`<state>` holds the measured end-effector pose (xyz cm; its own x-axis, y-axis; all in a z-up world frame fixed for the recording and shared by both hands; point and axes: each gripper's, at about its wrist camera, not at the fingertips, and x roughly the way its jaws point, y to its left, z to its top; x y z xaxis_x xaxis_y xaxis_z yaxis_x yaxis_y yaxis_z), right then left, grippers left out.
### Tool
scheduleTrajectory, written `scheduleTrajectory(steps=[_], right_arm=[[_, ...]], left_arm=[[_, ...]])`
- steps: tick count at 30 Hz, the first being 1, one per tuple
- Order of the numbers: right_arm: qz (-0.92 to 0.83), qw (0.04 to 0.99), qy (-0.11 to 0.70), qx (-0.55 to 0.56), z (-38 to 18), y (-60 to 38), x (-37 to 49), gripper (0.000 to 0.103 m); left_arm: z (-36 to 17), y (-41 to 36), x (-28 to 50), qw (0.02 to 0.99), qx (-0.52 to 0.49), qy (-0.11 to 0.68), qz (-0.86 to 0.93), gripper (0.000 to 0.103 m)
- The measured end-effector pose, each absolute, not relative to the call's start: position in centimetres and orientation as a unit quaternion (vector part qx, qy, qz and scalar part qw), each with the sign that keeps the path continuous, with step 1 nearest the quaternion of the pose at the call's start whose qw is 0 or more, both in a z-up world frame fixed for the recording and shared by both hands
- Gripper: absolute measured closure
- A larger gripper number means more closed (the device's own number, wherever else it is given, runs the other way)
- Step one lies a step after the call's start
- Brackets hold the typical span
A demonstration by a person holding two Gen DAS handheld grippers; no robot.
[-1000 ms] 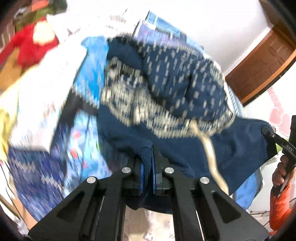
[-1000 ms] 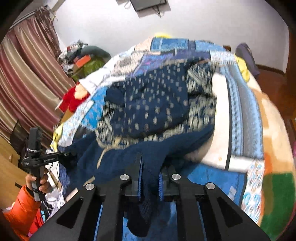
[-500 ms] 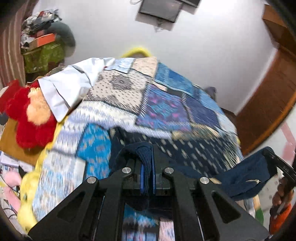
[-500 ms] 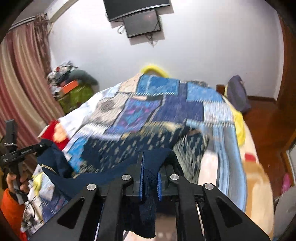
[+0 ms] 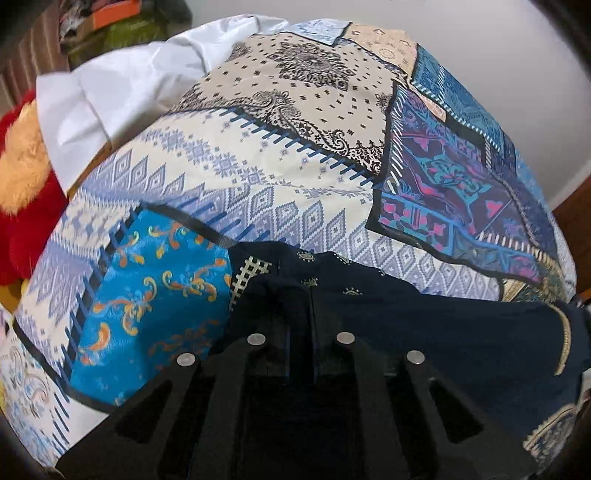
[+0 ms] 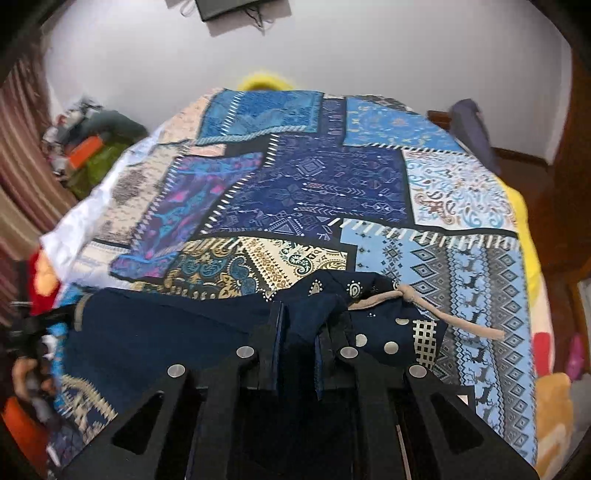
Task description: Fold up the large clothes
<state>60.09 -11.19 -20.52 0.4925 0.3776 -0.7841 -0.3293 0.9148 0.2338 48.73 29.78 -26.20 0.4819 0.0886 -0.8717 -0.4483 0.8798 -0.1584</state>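
A navy garment [image 5: 443, 332] with cream and gold print lies stretched across the near part of the patchwork bedspread [image 5: 295, 177]. My left gripper [image 5: 299, 306] pinches the garment's left corner. Its jaws are opening, and the cloth is still between the pads. In the right wrist view the same garment [image 6: 166, 325] runs leftward, and my right gripper [image 6: 297, 321] is shut on its right corner. A beige drawstring [image 6: 443, 317] trails from that corner onto the bedspread [image 6: 314, 184]. At the left edge of that view a hand [image 6: 26, 376] holds the other gripper.
A red plush toy [image 5: 22, 206] and a white sheet [image 5: 110, 85] lie at the bed's left side. A striped curtain [image 6: 22, 155] and a heap of belongings [image 6: 92, 140] stand beyond. A dark bag [image 6: 472, 129] sits at the far right, with a screen [image 6: 229, 7] on the wall.
Both grippers swept forward over the bed and came down with the garment. The garment was bunched a second ago and now lies drawn out flat between them.
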Motion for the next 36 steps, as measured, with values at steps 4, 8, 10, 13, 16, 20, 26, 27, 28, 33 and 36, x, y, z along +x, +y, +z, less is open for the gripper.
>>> scheduleTrajectory(steps=[4,8,10,13,16,20,26,27,28,33,36], right_arm=[[0.236,0.845,0.477,0.051,-19.7,-13.4,60.2,0.094],[0.24,0.85,0.466,0.039,-18.0,-14.4,58.9,0.094],[0.221,0.861,0.457,0.03,-17.0,-14.8,58.3,0.094],[0.041,0.92,0.386,-0.054,-14.3,-17.1,57.6,0.094],[0.062,0.903,0.423,0.036,-13.2,-21.3,58.2,0.094],[0.111,0.895,0.429,0.059,-11.9,-23.1,55.6,0.094],[0.203,0.872,0.444,0.013,-12.9,-17.5,50.8,0.094],[0.215,0.868,0.447,0.005,-13.2,-16.4,50.3,0.094],[0.232,0.862,0.45,-0.006,-13.9,-14.6,49.5,0.094],[0.288,0.831,0.475,-0.034,-17.5,-8.4,47.9,0.094],[0.296,0.816,0.491,-0.075,-20.1,-4.6,48.2,0.094]], left_arm=[[-25.4,29.2,49.1,0.837,-0.145,0.502,0.16,0.091],[-24.0,28.9,48.8,0.835,-0.116,0.516,0.152,0.088],[-23.2,29.1,48.6,0.83,-0.104,0.522,0.164,0.086],[-22.6,29.5,48.6,0.82,-0.112,0.539,0.158,0.082],[-21.1,29.2,48.0,0.82,-0.097,0.54,0.164,0.06],[-16.7,28.2,46.2,0.863,-0.058,0.468,0.184,0.018],[-14.7,25.7,43.5,0.881,-0.07,0.448,0.134,0.013],[-15.1,24.9,43.2,0.88,-0.063,0.453,0.125,0.013],[-15.8,24.0,43.0,0.878,-0.052,0.461,0.117,0.013],[-20.8,19.9,42.5,0.86,-0.013,0.505,0.07,0.013],[-23.3,18.8,43.6,0.852,-0.005,0.517,0.08,0.013]])
